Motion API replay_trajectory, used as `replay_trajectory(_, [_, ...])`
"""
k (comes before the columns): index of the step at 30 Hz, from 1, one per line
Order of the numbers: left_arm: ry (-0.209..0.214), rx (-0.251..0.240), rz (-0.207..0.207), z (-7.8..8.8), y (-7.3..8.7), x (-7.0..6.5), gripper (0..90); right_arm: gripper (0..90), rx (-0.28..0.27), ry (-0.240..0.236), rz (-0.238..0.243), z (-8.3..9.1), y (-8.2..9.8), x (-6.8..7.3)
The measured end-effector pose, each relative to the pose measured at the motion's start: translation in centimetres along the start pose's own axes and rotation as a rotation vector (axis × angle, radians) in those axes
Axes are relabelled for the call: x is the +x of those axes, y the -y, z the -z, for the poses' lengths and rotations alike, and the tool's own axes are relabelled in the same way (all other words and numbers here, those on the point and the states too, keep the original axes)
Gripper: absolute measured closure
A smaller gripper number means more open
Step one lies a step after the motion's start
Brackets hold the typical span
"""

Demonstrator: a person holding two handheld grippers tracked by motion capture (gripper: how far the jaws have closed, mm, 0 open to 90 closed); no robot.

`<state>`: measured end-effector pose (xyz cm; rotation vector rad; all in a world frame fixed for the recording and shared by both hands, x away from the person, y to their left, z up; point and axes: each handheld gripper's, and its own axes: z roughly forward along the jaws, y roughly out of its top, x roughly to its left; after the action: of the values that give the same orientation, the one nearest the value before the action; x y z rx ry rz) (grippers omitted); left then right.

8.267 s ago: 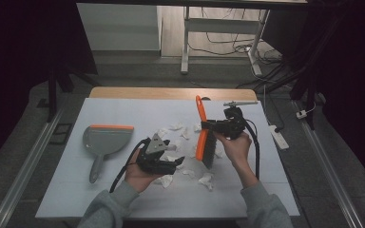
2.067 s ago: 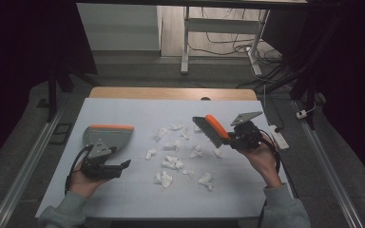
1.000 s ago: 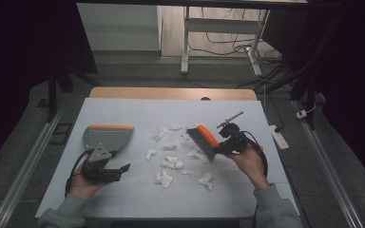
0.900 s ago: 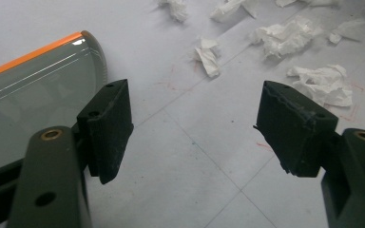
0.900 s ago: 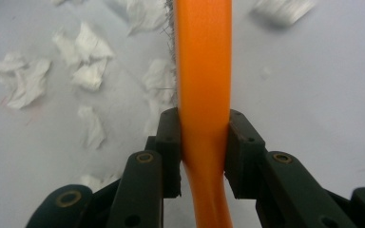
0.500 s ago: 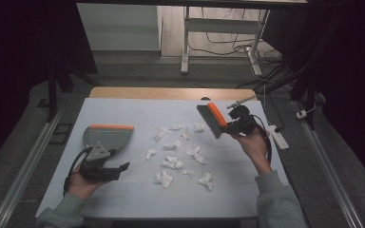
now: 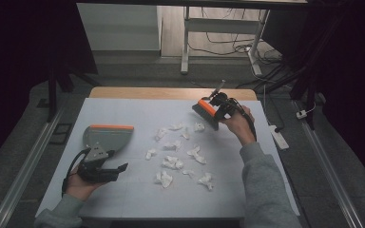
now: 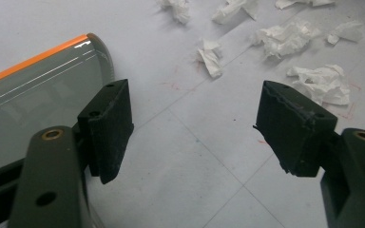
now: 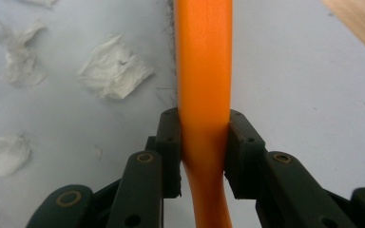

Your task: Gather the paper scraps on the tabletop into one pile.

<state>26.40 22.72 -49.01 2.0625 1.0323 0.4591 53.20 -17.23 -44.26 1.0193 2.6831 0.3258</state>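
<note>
Above, the brush (image 7: pixel 206 111) is pinched by the right gripper (image 9: pixel 203 152) near paper scraps (image 7: pixel 173 162) (left gripper (image 8: pixel 195 133) spread, beside the dustpan (image 7: pixel 105 137))

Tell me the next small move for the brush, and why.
Probably lower the brush behind the far paper scrap and sweep toward the dustpan. The right tool grips the brush handle, the scraps lie between brush and dustpan.

Left hand (image 7: pixel 83 183): we rest it low at the near left, forearm in from the bottom edge.
Left gripper (image 8: pixel 195 128): we hold its jaws wide apart, nothing between the pads.
Right arm: we stretch it far forward, grey sleeve showing.
Right gripper (image 9: pixel 203 152): we keep its jaws clamped tight.
</note>
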Motion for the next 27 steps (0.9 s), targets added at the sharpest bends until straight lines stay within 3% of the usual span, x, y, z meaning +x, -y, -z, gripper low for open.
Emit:
replay_trajectory(9, [0.005, 0.005, -0.006, -0.1, 0.0, -0.2, 28.9, 70.4, 0.057, -0.078, 0.137, 0.5, 0.4, 3.1])
replay_trajectory(12, [0.002, 0.001, -0.005, -0.1, 0.0, -0.1, 28.9, 70.4, 0.058, -0.141, 0.181, 1.1, 1.1, 4.1])
replay_trajectory(14, [0.002, 0.000, -0.005, 0.0, 0.0, -0.1, 29.0, 70.3, 0.042, -0.232, 0.190, 1.7, 1.7, 4.4])
replay_trajectory(15, [0.003, 0.001, -0.004, -0.1, 0.0, -0.1, 29.0, 70.3, 0.021, -0.254, 0.194, 2.1, 2.0, 4.4])
replay_trajectory(20, [0.004, 0.006, -0.008, -0.2, 0.0, -0.2, 29.0, 70.3, -0.080, -0.236, 0.161, 4.0, 2.5, 3.7])
replay_trajectory(27, [0.006, 0.006, -0.006, -0.3, 0.0, -0.1, 29.0, 70.3, -0.099, -0.216, 0.145, 3.8, 2.5, 3.3])
